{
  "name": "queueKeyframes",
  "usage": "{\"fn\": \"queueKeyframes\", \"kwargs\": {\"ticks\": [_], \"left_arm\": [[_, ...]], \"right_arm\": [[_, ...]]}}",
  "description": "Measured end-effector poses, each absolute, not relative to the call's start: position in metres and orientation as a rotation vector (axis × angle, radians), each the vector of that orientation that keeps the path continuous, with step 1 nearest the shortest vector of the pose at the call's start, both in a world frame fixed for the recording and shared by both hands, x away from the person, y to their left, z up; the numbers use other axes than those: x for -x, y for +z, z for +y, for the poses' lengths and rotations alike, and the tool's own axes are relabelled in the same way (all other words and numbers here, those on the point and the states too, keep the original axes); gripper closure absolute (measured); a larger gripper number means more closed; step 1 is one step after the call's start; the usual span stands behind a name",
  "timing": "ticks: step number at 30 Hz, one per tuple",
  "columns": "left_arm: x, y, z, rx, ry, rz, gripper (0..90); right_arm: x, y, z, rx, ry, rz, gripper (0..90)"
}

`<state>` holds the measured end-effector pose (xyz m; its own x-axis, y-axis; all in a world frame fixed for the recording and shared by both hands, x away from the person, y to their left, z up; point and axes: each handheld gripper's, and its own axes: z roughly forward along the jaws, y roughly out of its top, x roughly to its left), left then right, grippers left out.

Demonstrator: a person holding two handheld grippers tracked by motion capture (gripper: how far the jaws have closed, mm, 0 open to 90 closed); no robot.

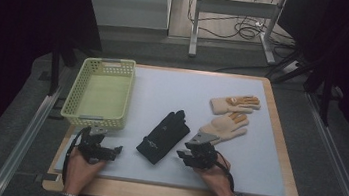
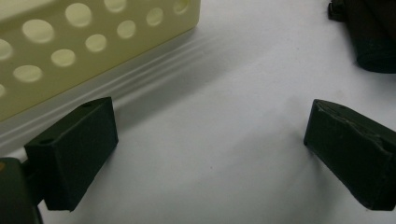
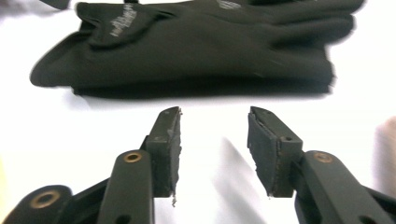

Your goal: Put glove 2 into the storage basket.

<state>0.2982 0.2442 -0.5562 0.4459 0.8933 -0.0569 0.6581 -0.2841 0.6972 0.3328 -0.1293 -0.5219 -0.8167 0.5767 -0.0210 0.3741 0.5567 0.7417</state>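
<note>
Here, right gripper [image 3: 214,140] fingers apart just short of the black glove [image 3: 196,46] (left gripper [image 2: 210,144] fingers wide apart too).

Dim room, grey carpeted floor [image 1: 13,123]; pale wood-edged table with white mat [image 1: 276,156]; beyond, white metal desk frame [image 1: 236,7] over tangled black cables [image 1: 244,28]

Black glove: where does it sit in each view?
High view: black glove lies centre, on the white mat between both tools.
Left gripper view: a dark edge at the top right is probably it.
Right gripper view: it spans the top, beyond the open jaws.
Shared landmark: the white mat.
</note>
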Motion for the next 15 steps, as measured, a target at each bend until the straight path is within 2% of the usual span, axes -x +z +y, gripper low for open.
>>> {"fn": "queueKeyframes", "kwargs": {"ticks": [12,15], "left_arm": [[-0.298,-0.556,0.244,-2.040,0.457,1.295,2.9],[-0.298,-0.556,0.244,-2.040,0.456,1.295,2.8]], "right_arm": [[-0.338,-0.517,-0.198,-0.940,1.016,2.422,29.4],[-0.341,-0.518,-0.210,-0.976,1.000,2.397,26.2]]}}
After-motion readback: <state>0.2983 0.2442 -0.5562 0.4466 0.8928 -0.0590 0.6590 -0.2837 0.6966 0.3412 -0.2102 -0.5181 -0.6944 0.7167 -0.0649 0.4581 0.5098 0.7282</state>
